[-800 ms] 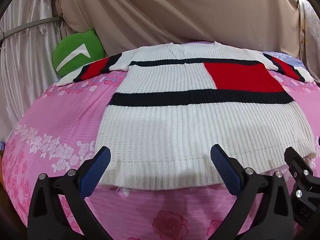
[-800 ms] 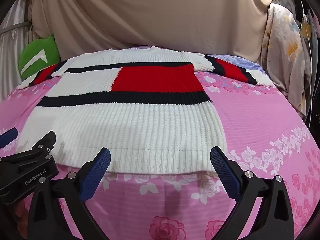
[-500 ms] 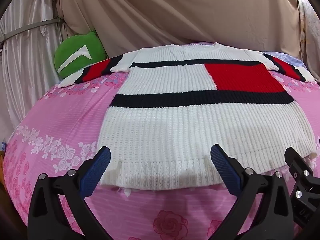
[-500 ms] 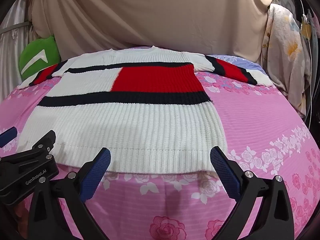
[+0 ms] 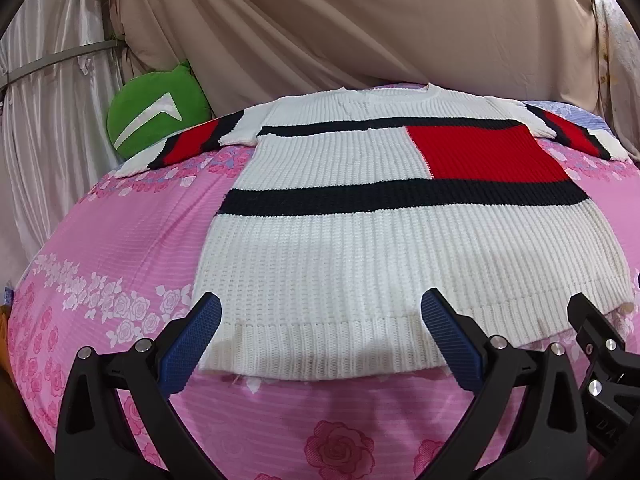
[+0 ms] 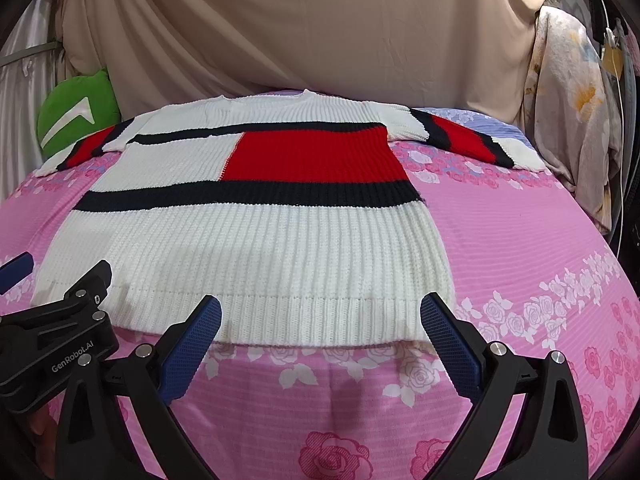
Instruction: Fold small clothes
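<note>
Sweater (image 5: 360, 248) hem lies just beyond each wide-open, empty hand-held gripper, left (image 5: 320, 340) and right (image 6: 320, 340).

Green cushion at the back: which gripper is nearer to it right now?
Left. The left gripper sits at the sweater's hem on the green cushion's side; the right gripper is at the hem's opposite end.

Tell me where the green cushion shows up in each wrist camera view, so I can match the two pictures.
Left wrist view: the green cushion sits upper left, behind the sweater's left sleeve.
Right wrist view: the green cushion is at the far left edge, partly cut off, behind that same sleeve.
Shared landmark: the sweater's red block, right of centre in the left view, near centre in the right view.
</note>
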Tool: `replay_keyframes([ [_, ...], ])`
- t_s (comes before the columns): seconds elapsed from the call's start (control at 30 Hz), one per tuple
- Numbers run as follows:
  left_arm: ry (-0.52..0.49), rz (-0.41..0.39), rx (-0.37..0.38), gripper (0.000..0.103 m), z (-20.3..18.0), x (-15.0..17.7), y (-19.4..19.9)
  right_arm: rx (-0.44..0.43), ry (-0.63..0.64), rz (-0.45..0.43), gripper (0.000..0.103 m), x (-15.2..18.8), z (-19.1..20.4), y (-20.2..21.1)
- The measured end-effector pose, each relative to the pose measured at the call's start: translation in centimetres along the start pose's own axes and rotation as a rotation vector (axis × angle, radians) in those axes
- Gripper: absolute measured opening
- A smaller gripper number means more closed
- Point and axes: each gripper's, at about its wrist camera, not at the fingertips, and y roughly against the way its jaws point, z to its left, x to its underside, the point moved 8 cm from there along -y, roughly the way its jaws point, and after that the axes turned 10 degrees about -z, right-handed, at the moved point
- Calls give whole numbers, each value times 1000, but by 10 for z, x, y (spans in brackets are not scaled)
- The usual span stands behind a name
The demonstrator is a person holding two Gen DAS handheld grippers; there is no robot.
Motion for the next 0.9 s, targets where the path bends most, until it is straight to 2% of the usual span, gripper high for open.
replay_keyframes([
  [0.9,-10,0,-7,98,3,1,-1,0,-3,1,98,1,0,0],
])
